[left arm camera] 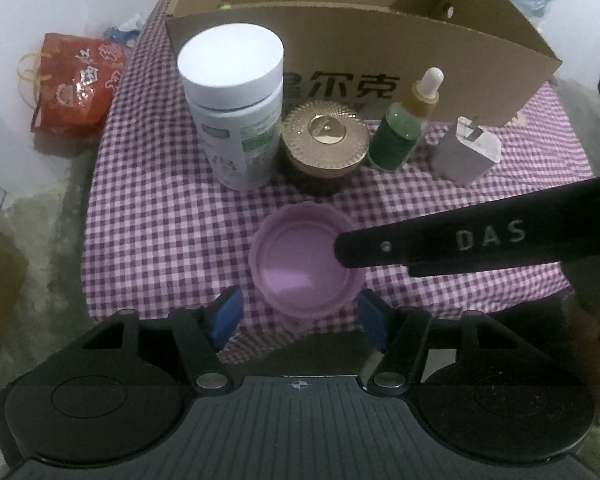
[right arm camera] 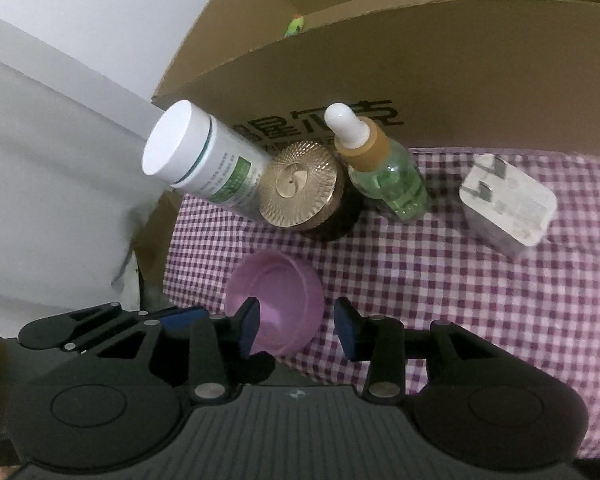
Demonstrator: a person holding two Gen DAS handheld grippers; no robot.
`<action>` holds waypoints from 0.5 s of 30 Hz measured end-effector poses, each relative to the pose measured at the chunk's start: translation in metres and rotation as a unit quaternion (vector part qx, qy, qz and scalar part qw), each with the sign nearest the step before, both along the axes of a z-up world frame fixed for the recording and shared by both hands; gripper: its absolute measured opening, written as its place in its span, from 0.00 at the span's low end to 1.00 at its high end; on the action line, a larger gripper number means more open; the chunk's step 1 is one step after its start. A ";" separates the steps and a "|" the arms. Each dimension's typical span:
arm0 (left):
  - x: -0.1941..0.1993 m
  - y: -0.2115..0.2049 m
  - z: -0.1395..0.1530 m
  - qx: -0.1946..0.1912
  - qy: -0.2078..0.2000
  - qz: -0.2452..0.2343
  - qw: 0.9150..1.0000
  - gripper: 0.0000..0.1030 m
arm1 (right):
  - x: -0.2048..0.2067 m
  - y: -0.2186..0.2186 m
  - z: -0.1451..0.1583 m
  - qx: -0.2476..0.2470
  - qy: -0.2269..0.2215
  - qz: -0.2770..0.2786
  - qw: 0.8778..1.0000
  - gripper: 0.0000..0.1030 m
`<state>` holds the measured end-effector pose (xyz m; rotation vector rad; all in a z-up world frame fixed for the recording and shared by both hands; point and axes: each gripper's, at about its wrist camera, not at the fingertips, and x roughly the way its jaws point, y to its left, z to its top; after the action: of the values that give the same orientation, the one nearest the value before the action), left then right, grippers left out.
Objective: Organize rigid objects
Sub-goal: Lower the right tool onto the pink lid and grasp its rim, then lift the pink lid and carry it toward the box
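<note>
Straddling the pink lid (left arm camera: pixel 306 258) near the cloth's (left arm camera: pixel 160 220) front edge, both claws gape, unclenched.

Red gift bag (left arm camera: pixel 76 84) beside checkered cloth (left arm camera: pixel 160 208)

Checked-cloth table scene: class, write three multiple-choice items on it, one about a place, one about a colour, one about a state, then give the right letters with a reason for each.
1. Where does the gold-lidded jar stand?
A. inside the cardboard box
B. between the white bottle and the dropper bottle
C. on the floor

2. What colour is the shallow cap nearest both grippers?
A. pink
B. yellow
C. black

3. How does the left gripper stand?
A. shut on the cap
B. shut on the white charger
C. open, pads clear of the cap

Answers: 1 B, the row before the box runs bottle, jar, dropper; 2 A, its hollow shows pink; 3 C, cloth shows between each blue pad and the cap's rim.
</note>
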<state>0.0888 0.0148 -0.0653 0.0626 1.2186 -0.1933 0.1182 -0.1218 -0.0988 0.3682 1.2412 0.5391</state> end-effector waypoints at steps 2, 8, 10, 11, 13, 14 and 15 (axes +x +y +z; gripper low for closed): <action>0.000 -0.002 -0.003 -0.001 0.002 -0.003 1.000 0.61 | 0.002 0.002 -0.004 -0.003 0.001 0.002 1.000 0.42; 0.003 -0.006 -0.010 0.002 0.005 -0.008 1.000 0.62 | 0.007 0.008 -0.013 -0.011 0.005 0.007 1.000 0.42; 0.005 -0.006 -0.012 -0.004 0.010 -0.007 1.000 0.62 | 0.008 0.008 -0.015 -0.009 0.005 0.005 1.000 0.39; 0.006 -0.005 -0.013 -0.008 0.012 -0.005 1.000 0.62 | 0.009 0.008 -0.015 -0.010 0.005 0.005 1.000 0.37; 0.007 -0.005 -0.015 -0.007 0.013 -0.005 1.000 0.62 | 0.008 0.007 -0.013 -0.011 0.003 0.004 1.000 0.35; 0.007 -0.006 -0.015 -0.006 0.012 -0.005 1.000 0.62 | 0.008 0.007 -0.013 -0.012 0.002 0.004 1.000 0.33; 0.007 -0.006 -0.015 -0.006 0.010 -0.007 1.000 0.63 | 0.008 0.007 -0.014 -0.014 0.002 0.004 1.000 0.29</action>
<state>0.0958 0.0088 -0.0800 0.0584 1.2370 -0.2130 0.1263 -0.1147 -0.1124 0.3407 1.2534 0.5269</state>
